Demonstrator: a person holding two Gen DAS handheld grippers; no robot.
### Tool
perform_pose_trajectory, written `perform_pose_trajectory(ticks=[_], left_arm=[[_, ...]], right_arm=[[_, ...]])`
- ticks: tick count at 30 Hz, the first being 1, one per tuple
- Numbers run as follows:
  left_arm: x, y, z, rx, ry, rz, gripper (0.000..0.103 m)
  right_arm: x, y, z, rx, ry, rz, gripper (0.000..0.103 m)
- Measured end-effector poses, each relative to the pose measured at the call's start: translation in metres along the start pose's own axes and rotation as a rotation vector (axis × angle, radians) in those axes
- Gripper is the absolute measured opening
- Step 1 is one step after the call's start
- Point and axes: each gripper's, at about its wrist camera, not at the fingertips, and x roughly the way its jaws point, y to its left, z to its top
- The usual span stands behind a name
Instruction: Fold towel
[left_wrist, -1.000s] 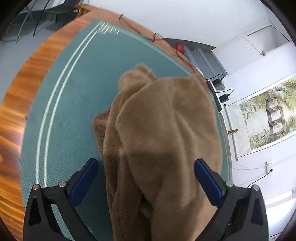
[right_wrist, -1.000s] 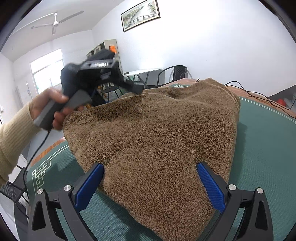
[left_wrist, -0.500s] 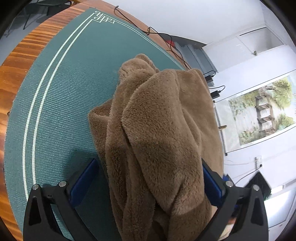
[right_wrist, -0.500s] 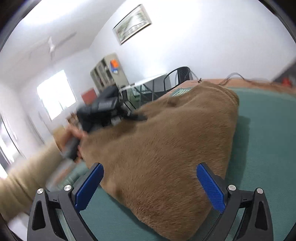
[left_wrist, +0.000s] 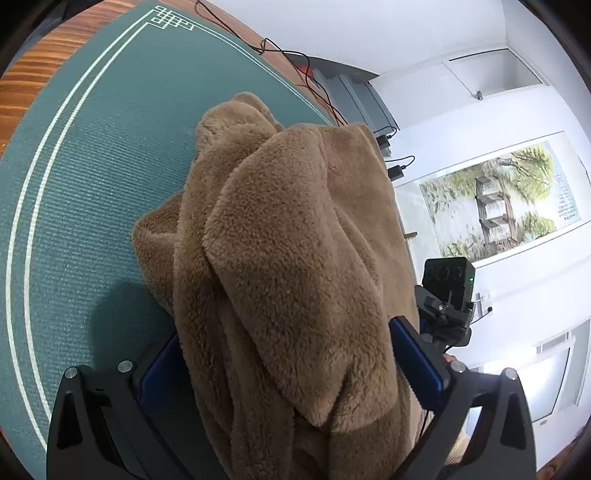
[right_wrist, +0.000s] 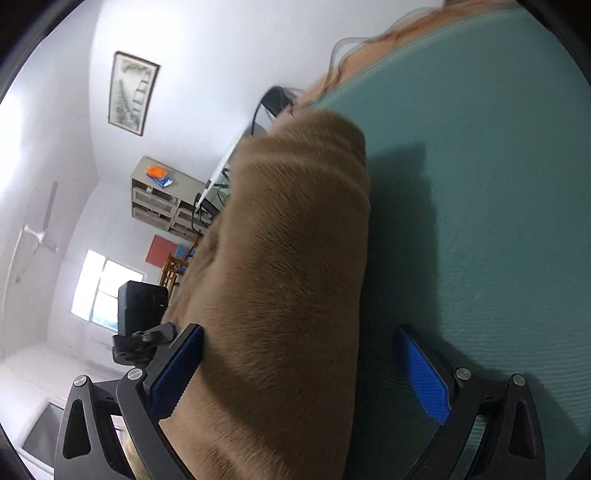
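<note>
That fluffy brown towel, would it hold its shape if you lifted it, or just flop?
The towel would probably flop: it already bunches in soft folds and drapes between the left tongs. Its thick pile suggests it grips rather than slips. It likely drags across the green mat when pushed.

Probably an office: landscape painting (left_wrist: 498, 201), shelving unit (right_wrist: 162, 197), ceiling fan (right_wrist: 38, 232).

The towel (left_wrist: 288, 258) lies bunched on the table mat (left_wrist: 92, 166), draped between the fingers of the left gripper (left_wrist: 291, 365). The right gripper (left_wrist: 447, 295) sits just beside the towel's right edge. Cables (left_wrist: 295, 62) trail over the table's far edge. A painting (left_wrist: 498, 203) hangs on the wall to the right.
</note>
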Motion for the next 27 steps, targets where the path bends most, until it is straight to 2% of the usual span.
perform_pose_trajectory(ticks=[2,4,7,9,10,11,12,14,17,22,25,27], left_arm=[[0.003,-0.001,0.003,0.014,0.011,-0.001,0.103],[0.007,-0.003,0.005,0.029,0.018,0.002,0.103],[0.011,-0.008,0.006,0.046,0.019,0.014,0.103],[0.001,-0.004,-0.005,0.055,0.013,0.023,0.102],[0.003,-0.006,-0.006,0.060,0.010,0.030,0.101],[0.007,-0.008,-0.005,0.057,0.007,0.033,0.096],[0.010,-0.010,-0.005,0.051,0.007,0.033,0.093],[0.014,-0.014,-0.006,0.051,0.004,0.034,0.087],[0.013,-0.026,-0.007,0.059,-0.010,0.046,0.078],[0.007,-0.057,-0.009,0.085,-0.036,0.058,0.072],[0.007,-0.080,-0.015,0.118,-0.035,0.056,0.072],[0.021,-0.105,-0.016,0.144,-0.021,0.051,0.072]], right_arm=[[0.011,0.007,-0.001,-0.019,0.048,0.047,0.102],[0.021,0.017,-0.002,-0.081,0.094,0.024,0.102],[0.026,0.022,-0.001,-0.118,0.105,0.026,0.102],[0.026,0.022,-0.001,-0.135,0.104,0.032,0.102],[0.026,0.023,-0.002,-0.148,0.102,0.027,0.097],[0.026,0.023,-0.004,-0.163,0.100,0.022,0.083],[0.027,0.024,-0.006,-0.176,0.099,0.021,0.077],[0.023,0.023,-0.008,-0.183,0.078,0.030,0.066],[0.013,0.032,-0.012,-0.229,0.036,0.008,0.061],[-0.014,0.054,-0.017,-0.323,-0.036,-0.035,0.058],[-0.046,0.061,-0.018,-0.349,-0.096,-0.050,0.058],[-0.073,0.061,-0.021,-0.361,-0.130,-0.069,0.058]])
